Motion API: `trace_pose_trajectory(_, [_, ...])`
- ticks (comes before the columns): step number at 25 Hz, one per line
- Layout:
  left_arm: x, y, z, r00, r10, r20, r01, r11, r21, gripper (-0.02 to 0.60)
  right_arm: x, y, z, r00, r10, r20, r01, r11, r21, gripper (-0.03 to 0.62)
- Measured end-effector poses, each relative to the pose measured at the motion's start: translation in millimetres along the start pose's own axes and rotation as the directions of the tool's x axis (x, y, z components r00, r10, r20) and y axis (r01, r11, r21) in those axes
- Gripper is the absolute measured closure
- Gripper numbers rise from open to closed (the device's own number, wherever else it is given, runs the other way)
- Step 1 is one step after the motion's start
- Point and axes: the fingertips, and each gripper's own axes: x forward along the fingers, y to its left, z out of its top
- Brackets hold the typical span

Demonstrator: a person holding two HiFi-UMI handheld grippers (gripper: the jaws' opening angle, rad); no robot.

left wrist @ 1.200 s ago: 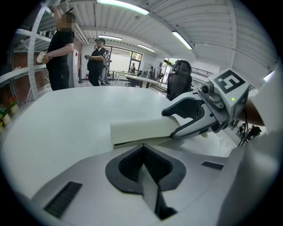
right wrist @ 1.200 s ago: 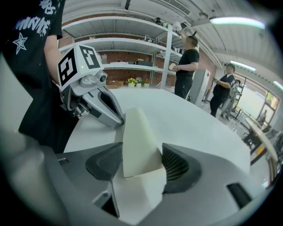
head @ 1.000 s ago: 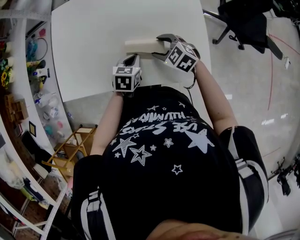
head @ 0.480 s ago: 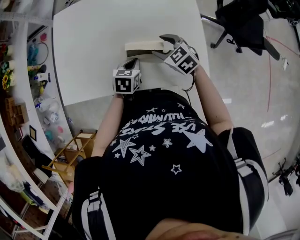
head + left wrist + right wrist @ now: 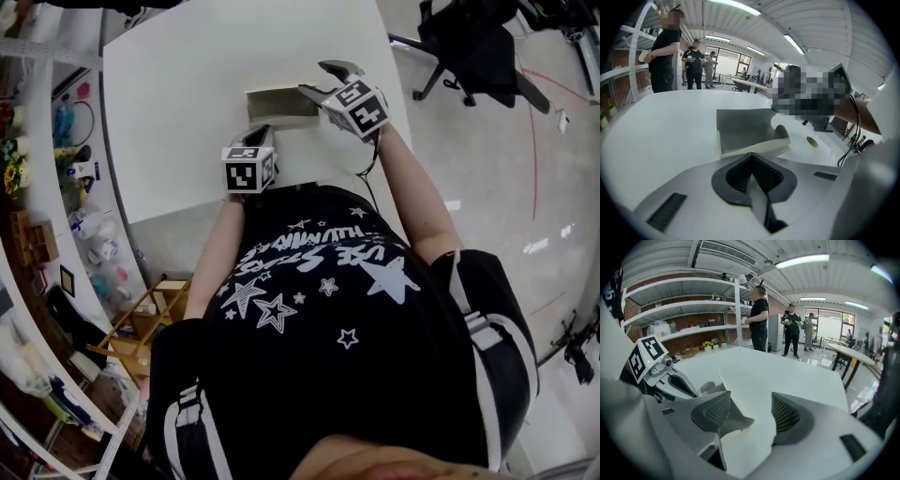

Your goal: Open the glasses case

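Glasses case [image 5: 278, 108] open at the near right of a white table [image 5: 178, 84].
Smooth pale rectangular shell, grey lining; lid [image 5: 281, 94] flat a second ago, now raised. Left gripper [image 5: 263, 129] clenched, ribbed pads [image 5: 738, 174] meeting, at the case's near edge. Right gripper [image 5: 319, 80] released, jaws spread about the lid's right end. Shelving [image 5: 37, 187] lines the left wall.

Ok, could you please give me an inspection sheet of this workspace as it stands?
Surface: white table.
Job's things: case open, lid up.
Clutter: nothing seen.
Grippers: left gripper shut, tips at the case's near edge; right gripper open, at the case's end.
Cables: black cable by the right wrist.
Surroundings: shelves, people standing, chair.
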Motion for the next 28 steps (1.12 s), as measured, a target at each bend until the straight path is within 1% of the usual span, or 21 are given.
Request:
trace_pose_trajectory(6, [-0.2,0.2,1.6,1.0,-0.003,0.01,0.003,1.0,0.0,0.569,-7.0,7.1,3.5,1.0,0.002,0.009,-0.002,1.0,0.0,0.31])
trace_pose_trajectory(10, [-11.5,-3.2,15.4,0.998,-0.002,0.057,0.001,1.0,0.018,0.569,-19.5,16.0,10.4,0.999,0.007,0.032,-0.007,1.0,0.005,0.31])
trace_pose_trajectory(13, [-22.6,-6.8,30.6,0.995,0.004,0.104,-0.005,1.0,0.013,0.569,-30.3,18.8,17.4,0.998,0.011,0.064,-0.012,1.0,0.021,0.312])
trace_pose_trajectory(14, [-27.2,-7.7,34.3,0.993,0.009,0.118,-0.009,1.0,0.007,0.569,-34.1,19.3,19.1,0.997,0.012,0.078,-0.014,0.999,0.029,0.323])
trace_pose_trajectory(17, [-45.8,-8.1,39.4,0.988,0.031,0.153,-0.029,0.999,-0.014,0.569,-44.1,23.1,20.9,0.993,0.019,0.117,-0.024,0.999,0.045,0.407])
trace_pose_trajectory(22, [-83.0,-3.1,43.2,0.975,0.078,0.209,-0.069,0.996,-0.052,0.569,-55.0,34.2,26.2,0.984,0.015,0.178,-0.025,0.998,0.057,0.51])
trace_pose_trajectory(25, [-100.8,-0.9,47.1,0.966,0.094,0.242,-0.08,0.995,-0.066,0.569,-59.4,44.5,29.4,0.979,0.015,0.202,-0.03,0.997,0.074,0.544])
trace_pose_trajectory(28, [-108.7,-3.0,48.6,0.961,0.093,0.262,-0.076,0.995,-0.071,0.569,-62.3,53.9,27.4,0.978,0.022,0.206,-0.04,0.996,0.084,0.562])
